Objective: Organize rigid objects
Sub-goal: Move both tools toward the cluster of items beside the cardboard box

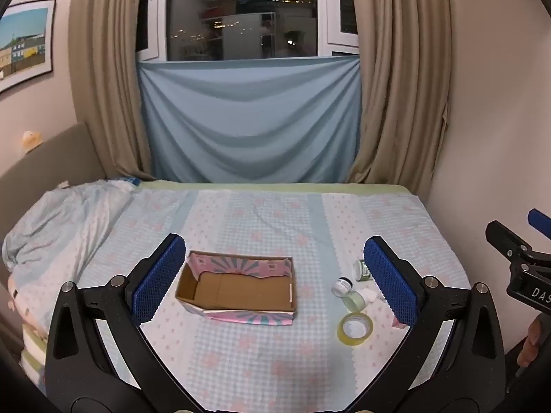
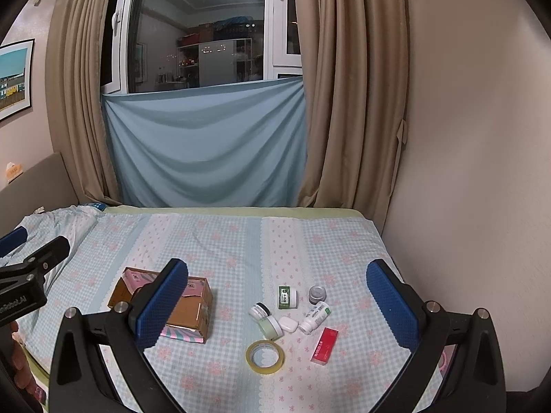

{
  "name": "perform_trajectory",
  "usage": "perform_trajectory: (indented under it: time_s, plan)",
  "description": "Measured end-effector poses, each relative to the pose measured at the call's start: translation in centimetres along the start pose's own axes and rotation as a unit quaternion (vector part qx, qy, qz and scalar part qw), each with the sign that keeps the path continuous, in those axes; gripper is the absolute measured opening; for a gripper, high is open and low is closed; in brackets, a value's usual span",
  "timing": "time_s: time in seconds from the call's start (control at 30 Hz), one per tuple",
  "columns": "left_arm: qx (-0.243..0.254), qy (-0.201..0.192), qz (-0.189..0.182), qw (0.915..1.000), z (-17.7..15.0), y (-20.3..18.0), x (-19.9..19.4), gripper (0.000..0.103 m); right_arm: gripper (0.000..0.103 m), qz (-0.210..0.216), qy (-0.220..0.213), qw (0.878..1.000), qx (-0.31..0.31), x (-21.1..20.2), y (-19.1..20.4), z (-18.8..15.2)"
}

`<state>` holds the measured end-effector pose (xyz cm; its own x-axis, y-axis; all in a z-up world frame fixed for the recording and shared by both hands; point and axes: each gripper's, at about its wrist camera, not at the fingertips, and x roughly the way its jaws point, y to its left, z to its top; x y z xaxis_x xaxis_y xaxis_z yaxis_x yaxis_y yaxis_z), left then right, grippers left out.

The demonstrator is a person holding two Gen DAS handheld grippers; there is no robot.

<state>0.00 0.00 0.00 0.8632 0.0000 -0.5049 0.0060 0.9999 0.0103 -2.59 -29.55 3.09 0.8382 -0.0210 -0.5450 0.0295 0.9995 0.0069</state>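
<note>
Both of your hand-held grippers hang open and empty over the bed [image 2: 241,241], the left hand-held gripper [image 1: 273,278] framing the cardboard box [image 1: 237,287], which holds nothing. With the right hand-held gripper [image 2: 277,304], start at the tape roll [image 2: 265,357], nearest you at six o'clock of the cluster; then the red carton [image 2: 324,346] at four, then the green-labelled jar [image 2: 287,297] at twelve.

One cardboard box [image 2: 186,304]; one tape roll [image 2: 265,357]; four jars [image 2: 288,297]; one bottle [image 2: 315,317]; one red carton [image 2: 324,346].
</note>
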Motion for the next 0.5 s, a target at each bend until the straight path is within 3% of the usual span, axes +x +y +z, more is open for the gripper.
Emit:
perform_trajectory:
  time_s: [0.5]
  plan:
    - [0.011, -0.007, -0.010, 0.9999, 0.3, -0.5, 0.2, 0.103, 0.103, 0.000, 0.000, 1.000, 0.003, 0.0, 0.0, -0.1]
